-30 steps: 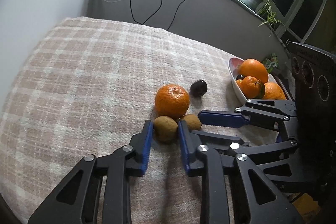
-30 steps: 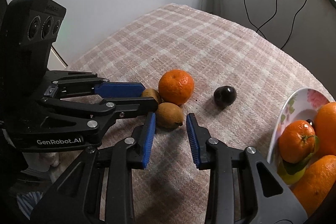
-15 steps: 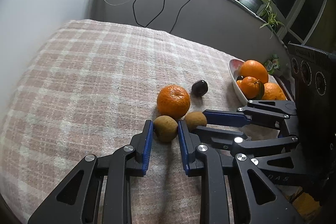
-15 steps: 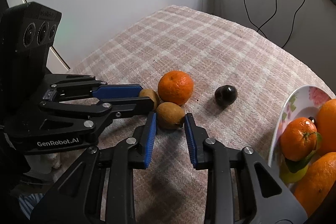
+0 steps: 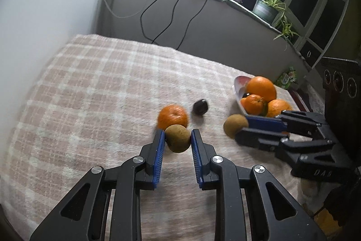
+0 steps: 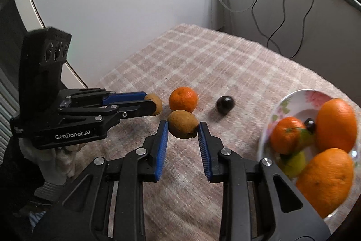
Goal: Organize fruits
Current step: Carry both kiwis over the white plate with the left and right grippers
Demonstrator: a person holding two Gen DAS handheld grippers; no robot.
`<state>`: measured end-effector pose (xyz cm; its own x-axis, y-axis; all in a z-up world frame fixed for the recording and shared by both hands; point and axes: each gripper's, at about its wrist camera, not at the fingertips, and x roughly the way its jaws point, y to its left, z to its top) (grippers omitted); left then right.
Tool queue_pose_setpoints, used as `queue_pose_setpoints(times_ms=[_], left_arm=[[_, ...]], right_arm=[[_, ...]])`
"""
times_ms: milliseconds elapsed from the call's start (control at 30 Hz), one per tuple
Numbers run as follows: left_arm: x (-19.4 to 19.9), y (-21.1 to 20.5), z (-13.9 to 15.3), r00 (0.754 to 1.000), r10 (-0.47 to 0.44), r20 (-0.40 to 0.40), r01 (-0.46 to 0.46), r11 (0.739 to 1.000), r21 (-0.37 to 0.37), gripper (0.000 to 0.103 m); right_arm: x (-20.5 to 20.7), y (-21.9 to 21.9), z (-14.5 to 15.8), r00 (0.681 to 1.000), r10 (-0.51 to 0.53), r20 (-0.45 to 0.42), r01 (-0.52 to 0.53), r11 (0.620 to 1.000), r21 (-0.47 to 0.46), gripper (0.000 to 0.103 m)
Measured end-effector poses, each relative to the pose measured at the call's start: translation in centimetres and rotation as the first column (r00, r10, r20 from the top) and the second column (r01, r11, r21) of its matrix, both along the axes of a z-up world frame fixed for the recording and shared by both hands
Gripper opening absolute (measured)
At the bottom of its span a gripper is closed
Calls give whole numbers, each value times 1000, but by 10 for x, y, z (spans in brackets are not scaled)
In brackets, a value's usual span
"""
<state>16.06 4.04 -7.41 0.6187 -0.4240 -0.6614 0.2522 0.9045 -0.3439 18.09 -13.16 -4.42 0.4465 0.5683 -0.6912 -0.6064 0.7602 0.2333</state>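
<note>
My left gripper is shut on a brown kiwi, held just above the checked cloth in front of a loose tangerine. My right gripper is shut on a second kiwi, also off the cloth. From the left wrist view the right gripper carries its kiwi close to the flowered bowl. A dark plum lies between the tangerine and the bowl. The right wrist view shows the left gripper, the tangerine, the plum and the bowl.
The bowl holds several oranges and something green. The pink checked cloth covers the table, with a white wall to the left. Black cables hang down the panel behind. A potted plant stands on the ledge above it.
Both kiwis have left the cloth. The right gripper closed on its kiwi and carried it up and toward the bowl. The left gripper has hardly moved, its kiwi now raised.
</note>
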Motion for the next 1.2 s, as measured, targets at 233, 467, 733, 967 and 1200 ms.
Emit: queue_pose_setpoints(times_ms=[233, 467, 733, 967, 1200], left_arm=[[3, -26, 8, 999, -32, 22, 32, 999, -12, 22], [11, -51, 15, 997, -62, 37, 63, 998, -31, 22], [10, -85, 22, 992, -115, 51, 118, 992, -50, 22], [4, -128, 17, 980, -194, 44, 195, 980, -26, 22], [-1, -153, 11, 973, -227, 35, 227, 974, -4, 22]], right_arm=[[2, -45, 21, 997, -73, 39, 72, 997, 16, 28], [20, -85, 31, 988, -146, 48, 145, 989, 15, 28], [43, -106, 31, 984, -177, 33, 176, 984, 13, 28], [56, -111, 25, 986, -166, 21, 166, 986, -15, 28], [60, -111, 20, 989, -150, 18, 151, 988, -42, 28]])
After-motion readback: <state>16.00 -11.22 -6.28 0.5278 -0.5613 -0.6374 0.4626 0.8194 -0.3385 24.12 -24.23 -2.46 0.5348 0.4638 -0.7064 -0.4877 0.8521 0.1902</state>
